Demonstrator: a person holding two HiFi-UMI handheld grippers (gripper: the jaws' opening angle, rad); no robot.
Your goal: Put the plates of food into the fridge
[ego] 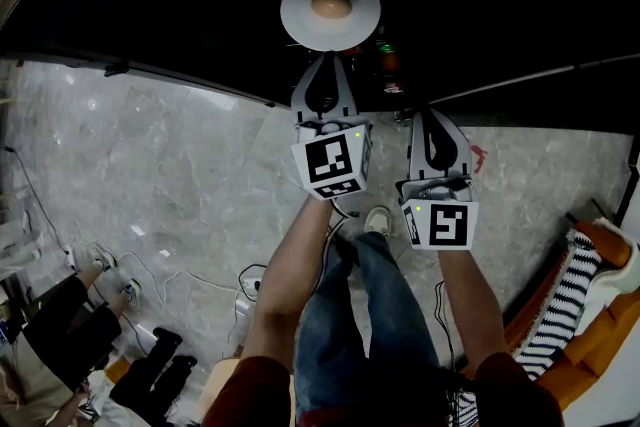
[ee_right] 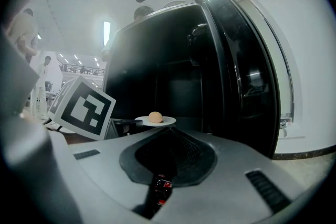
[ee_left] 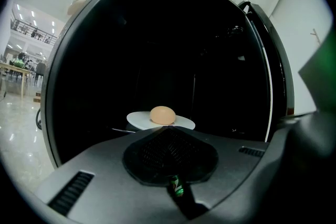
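The left hand-held gripper (ego: 326, 57), jaws pressed together on the near rim of the round white plate (ego: 298, 13), holds it level, straight ahead inside the dark open fridge (ee_left: 157, 34). A round tan lump of food (ego: 331, 6) sits at the centre. The plate, being round, has no long axis. The right hand-held gripper (ego: 431, 113), closed and empty, hangs beside, farther from the plate.

**A plate at the dark fridge opening**

The left gripper (ee_left: 167, 128) has its two jaws closed together, and their tips meet at the near rim of a white plate (ee_left: 137, 120). On the plate lies one round brown piece of food (ee_left: 162, 115). The plate is level, in front of the black inside of the fridge (ee_left: 157, 44). The fridge door (ee_left: 274, 76) stands open at the right. At the far left a bright hall (ee_left: 21, 107) with tables (ee_left: 11, 66) is visible.
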